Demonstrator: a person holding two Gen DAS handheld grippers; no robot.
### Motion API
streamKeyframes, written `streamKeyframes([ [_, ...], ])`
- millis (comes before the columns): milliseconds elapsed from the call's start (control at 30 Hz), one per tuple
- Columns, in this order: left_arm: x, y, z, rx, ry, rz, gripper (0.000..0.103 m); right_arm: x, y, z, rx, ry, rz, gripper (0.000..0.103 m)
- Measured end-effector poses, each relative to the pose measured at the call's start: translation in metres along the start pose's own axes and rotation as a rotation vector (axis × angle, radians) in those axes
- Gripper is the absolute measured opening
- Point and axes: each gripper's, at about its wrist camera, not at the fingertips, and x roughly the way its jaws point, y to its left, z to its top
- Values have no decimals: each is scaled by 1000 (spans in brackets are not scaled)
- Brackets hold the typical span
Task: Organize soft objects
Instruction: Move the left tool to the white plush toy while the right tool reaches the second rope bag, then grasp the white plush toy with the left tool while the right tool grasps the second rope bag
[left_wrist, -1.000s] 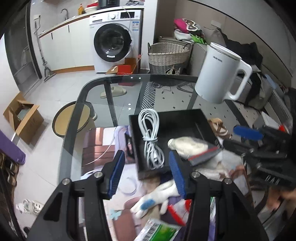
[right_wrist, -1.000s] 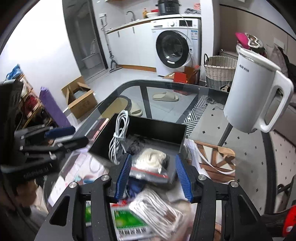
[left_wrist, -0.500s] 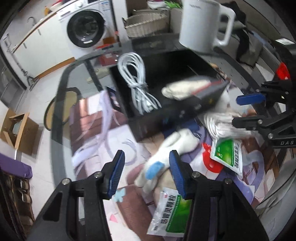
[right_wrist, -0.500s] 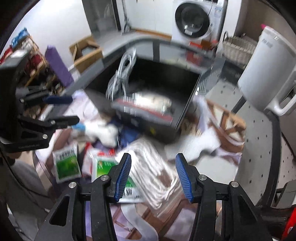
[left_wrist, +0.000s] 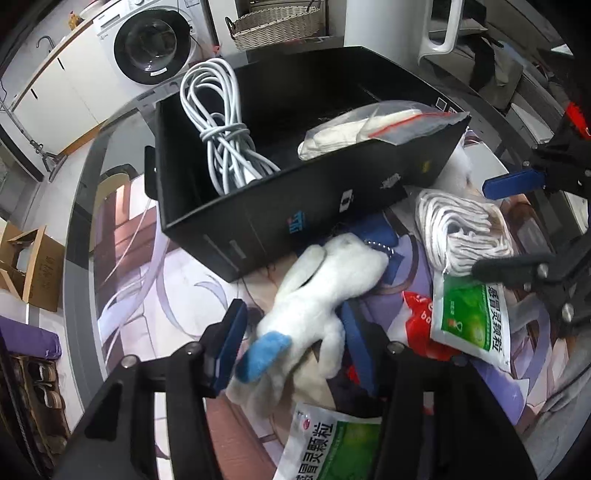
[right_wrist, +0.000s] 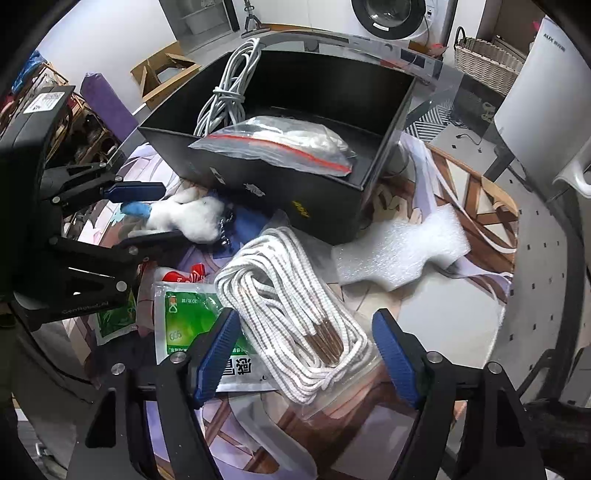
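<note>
A black box (left_wrist: 332, 192) (right_wrist: 280, 184) holds a white cable coil (left_wrist: 221, 125) (right_wrist: 225, 92) and a zip bag of white stuff (left_wrist: 373, 125) (right_wrist: 280, 144) resting on its front rim. A white plush toy with a blue tip (left_wrist: 314, 299) (right_wrist: 184, 218) lies before the box. My left gripper (left_wrist: 295, 339) (right_wrist: 144, 210) is open with its fingers on either side of the toy. A bagged white rope coil (right_wrist: 295, 314) (left_wrist: 465, 232) lies to the right. My right gripper (right_wrist: 303, 354) (left_wrist: 506, 225) is open, straddling the rope bag.
Green sachets (left_wrist: 472, 317) (right_wrist: 192, 325) and a red packet (left_wrist: 417, 325) lie on the printed cloth (left_wrist: 147, 280). A white foam piece (right_wrist: 402, 251) lies right of the box. A white kettle (right_wrist: 546, 96) stands at the far right. The glass table edge (left_wrist: 77, 206) curves on the left.
Both grippers have dropped down and forward toward the tabletop. The left now brackets the plush toy, and the right now brackets the rope bag. Both jaws stay open.
</note>
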Motion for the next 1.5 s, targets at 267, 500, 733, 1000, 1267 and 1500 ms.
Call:
streamKeyframes([
  [267, -3, 4, 0, -72, 51, -39, 41, 6, 21, -3, -56, 54, 32, 85],
  [500, -6, -7, -5, -55, 56, -9, 45, 8, 26, -4, -46, 49, 51, 82],
  [733, -3, -6, -3, -50, 42, 4, 52, 14, 24, 2, -45, -13, 7, 82],
  [1000, -3, -6, -3, -36, 46, -25, 41, 16, 40, 8, -61, -24, 1, 60],
  [1267, -6, -12, -2, -2, 50, -9, 37, 15, 48, 5, -97, -38, 1, 46],
  [1500, -23, -12, -4, 2, -5, 2, 37, 4, 48, -2, -105, -70, 2, 42],
])
